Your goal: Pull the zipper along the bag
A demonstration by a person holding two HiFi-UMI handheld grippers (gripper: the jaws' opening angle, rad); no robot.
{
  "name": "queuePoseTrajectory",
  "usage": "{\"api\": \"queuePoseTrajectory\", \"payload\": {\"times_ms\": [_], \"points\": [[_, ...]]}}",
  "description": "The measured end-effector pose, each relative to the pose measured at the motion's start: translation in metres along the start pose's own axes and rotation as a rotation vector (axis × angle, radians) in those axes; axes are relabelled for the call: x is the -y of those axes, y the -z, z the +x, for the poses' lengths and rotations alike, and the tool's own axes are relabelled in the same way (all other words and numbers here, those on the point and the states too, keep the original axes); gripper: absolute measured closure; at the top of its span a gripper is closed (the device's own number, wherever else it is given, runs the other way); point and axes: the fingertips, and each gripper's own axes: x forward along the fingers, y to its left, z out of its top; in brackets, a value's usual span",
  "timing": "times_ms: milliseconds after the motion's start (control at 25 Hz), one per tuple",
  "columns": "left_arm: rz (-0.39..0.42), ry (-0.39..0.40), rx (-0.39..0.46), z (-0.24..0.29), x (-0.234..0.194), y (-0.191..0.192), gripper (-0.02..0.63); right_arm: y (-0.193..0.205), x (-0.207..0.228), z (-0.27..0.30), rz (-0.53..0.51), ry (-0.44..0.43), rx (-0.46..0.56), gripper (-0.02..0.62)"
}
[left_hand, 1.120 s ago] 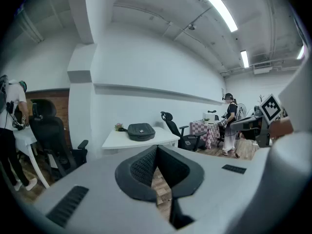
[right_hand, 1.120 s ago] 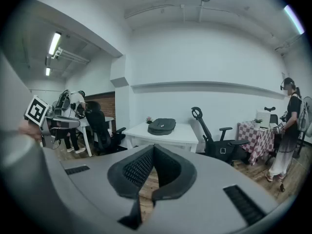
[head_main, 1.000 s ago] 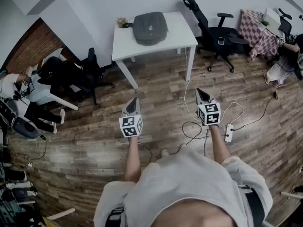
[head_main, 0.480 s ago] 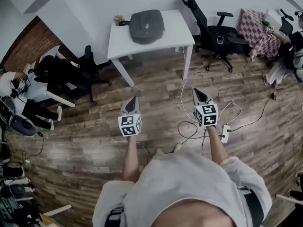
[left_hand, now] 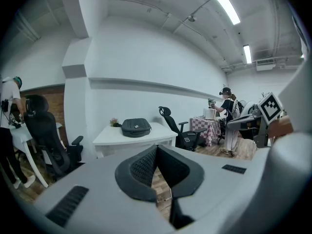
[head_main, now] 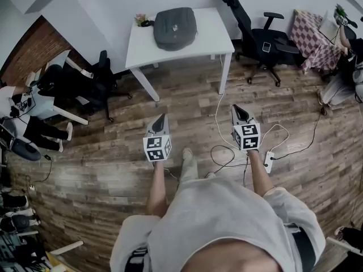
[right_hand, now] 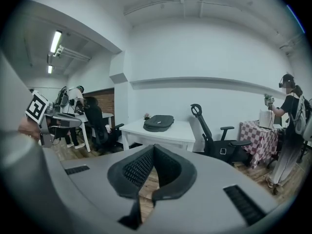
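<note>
To the left of the desk (head_main: 212,35), a black office chair (head_main: 96,84) is standing on the wooden floor (head_main: 102,163). The grey bag (head_main: 174,28) is lying flat on the left half of the desk top, towards the wall. A small flower pot (head_main: 140,20) is sitting just beside it at the desk's back left corner. The bag is being touched by neither gripper. To the right of the desk another black office chair (head_main: 261,38) is standing, and further right a table with a checked cloth (head_main: 309,33) is being used by a person.

In front of the desk and well apart from it, the left gripper (head_main: 160,119) is being held above the floor and pointed toward the desk. Its jaws are being pressed together with nothing between them. Further right, equally short of the desk, the right gripper (head_main: 236,110) is being held the same way, its jaws likewise being closed on nothing. A white power strip (head_main: 269,161) is lying on the floor in front of the desk's right end.
</note>
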Motion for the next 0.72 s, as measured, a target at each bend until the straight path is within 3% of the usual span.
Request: {"api": "queuePoseTrajectory", "payload": {"times_ms": [360, 720], "points": [[0.000, 0.018, 0.017, 0.080, -0.037, -0.018, 0.580, -0.021, 0.019, 0.080, -0.011, 0.003, 0.007, 0.581], [0.010, 0.083, 0.036, 0.199, -0.096, -0.072, 0.580, -0.071, 0.045, 0.193, -0.016, 0.054, -0.005, 0.582]]}}
